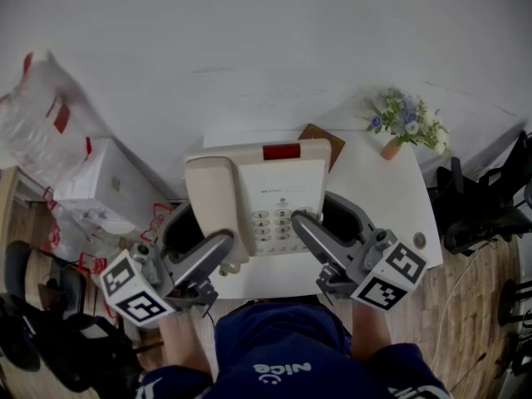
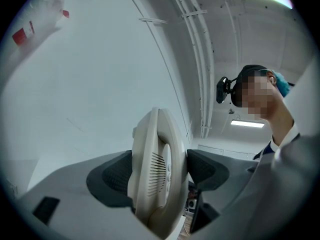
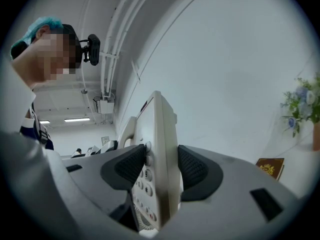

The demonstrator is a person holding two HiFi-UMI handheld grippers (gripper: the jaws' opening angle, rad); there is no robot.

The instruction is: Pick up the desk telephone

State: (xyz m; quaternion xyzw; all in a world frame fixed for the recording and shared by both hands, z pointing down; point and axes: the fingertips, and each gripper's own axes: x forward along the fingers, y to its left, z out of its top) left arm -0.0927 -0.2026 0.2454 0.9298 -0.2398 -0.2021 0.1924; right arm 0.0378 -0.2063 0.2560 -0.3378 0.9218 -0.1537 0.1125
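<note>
1. My left tool (image 1: pixel 208 243) is pinching the desk telephone (image 1: pixel 253 194) along its handset (image 2: pixel 155 164) edge. In the left gripper view both pads press flat against it.
2. My right tool (image 1: pixel 320 223) is clamped on the opposite edge. In the right gripper view one pad sits on the keypad (image 3: pixel 145 184) and the other on the underside.
3. The telephone fills the centre of the head view, above the white worktop (image 1: pixel 391 189). I judge it lifted clear, since both gripper views look up at wall and ceiling.
4. Its long axis runs from lower centre to upper centre of the head view. The tools hold its two lower corners and neither hand is nearer, so any further lift must rise evenly or the far end will dip.
</note>
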